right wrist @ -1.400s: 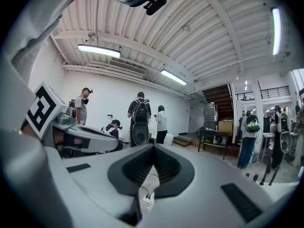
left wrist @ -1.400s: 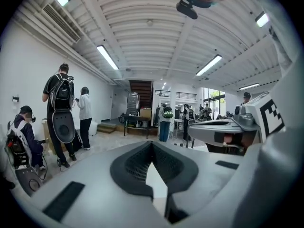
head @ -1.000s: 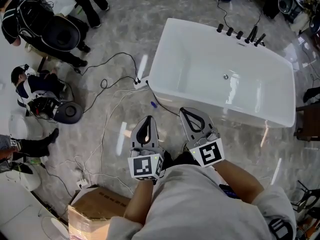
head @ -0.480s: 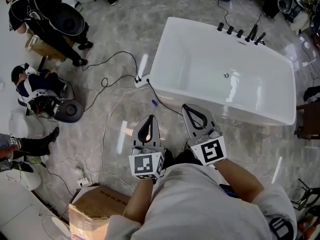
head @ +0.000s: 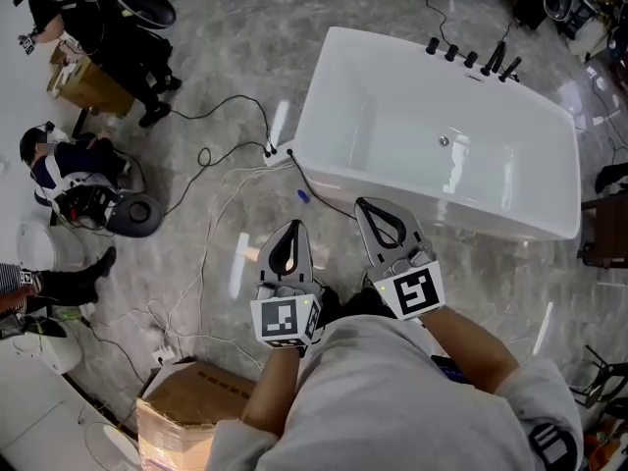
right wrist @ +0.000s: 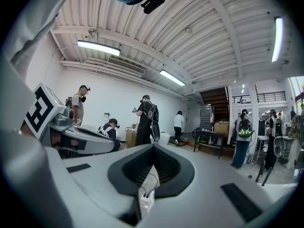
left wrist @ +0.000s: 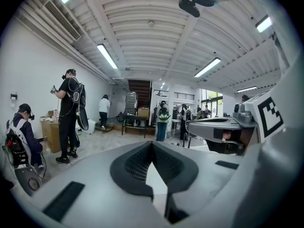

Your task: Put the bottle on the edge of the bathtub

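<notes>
The white bathtub point(head: 334, 150) stands on the grey floor at the upper right of the head view. I can make out no bottle in any view. My left gripper point(head: 291, 227) and right gripper point(head: 366, 205) are held side by side close to my body, short of the tub's near wall, pointing roughly level. Both are shut with nothing between their fingers. The left gripper view shows its own closed jaws point(left wrist: 152, 144) and the room beyond. In the right gripper view the gripper point(right wrist: 153, 146) is closed too.
Black tap fittings point(head: 471, 60) line the tub's far rim. Cables point(head: 211, 155) trail across the floor to a power strip point(head: 275, 155) at the tub's left corner, with a small blue object point(head: 302, 196) nearby. A cardboard box point(head: 191, 415) sits lower left. People point(head: 93, 18) stand and sit at the left.
The person in black at the upper left has walked farther up and left. Both grippers have stayed almost where they were, shut.
</notes>
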The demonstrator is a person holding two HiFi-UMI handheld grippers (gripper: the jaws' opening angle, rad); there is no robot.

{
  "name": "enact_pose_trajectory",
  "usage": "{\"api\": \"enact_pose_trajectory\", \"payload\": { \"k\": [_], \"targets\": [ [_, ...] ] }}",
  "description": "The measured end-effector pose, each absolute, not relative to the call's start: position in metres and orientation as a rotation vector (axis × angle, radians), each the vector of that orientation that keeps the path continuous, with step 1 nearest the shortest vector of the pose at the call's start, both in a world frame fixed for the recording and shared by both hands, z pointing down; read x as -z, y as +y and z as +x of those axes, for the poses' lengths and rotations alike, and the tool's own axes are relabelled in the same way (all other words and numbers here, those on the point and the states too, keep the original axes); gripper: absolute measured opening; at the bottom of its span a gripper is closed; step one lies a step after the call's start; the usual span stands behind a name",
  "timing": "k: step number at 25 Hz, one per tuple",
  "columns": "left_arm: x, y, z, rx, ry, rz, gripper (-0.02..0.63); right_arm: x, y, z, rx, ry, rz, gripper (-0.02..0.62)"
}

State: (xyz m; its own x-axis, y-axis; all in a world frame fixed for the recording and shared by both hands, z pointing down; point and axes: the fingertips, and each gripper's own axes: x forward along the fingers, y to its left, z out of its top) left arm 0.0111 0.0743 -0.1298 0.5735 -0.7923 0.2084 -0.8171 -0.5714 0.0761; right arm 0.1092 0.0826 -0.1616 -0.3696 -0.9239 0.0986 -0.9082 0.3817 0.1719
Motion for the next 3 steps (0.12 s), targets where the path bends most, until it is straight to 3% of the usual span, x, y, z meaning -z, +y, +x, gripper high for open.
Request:
{"api": "enact_pose_trajectory", "payload": {
  "k": [3],
  "targets": [
    [0.1306, 0.0742, 0.0044, -0.222, -1.365, 2.635, 0.011, 0.1614, 0.0839, 0.1044, 0.126, -2.453, 1.655, 0.006]
  ]
}}
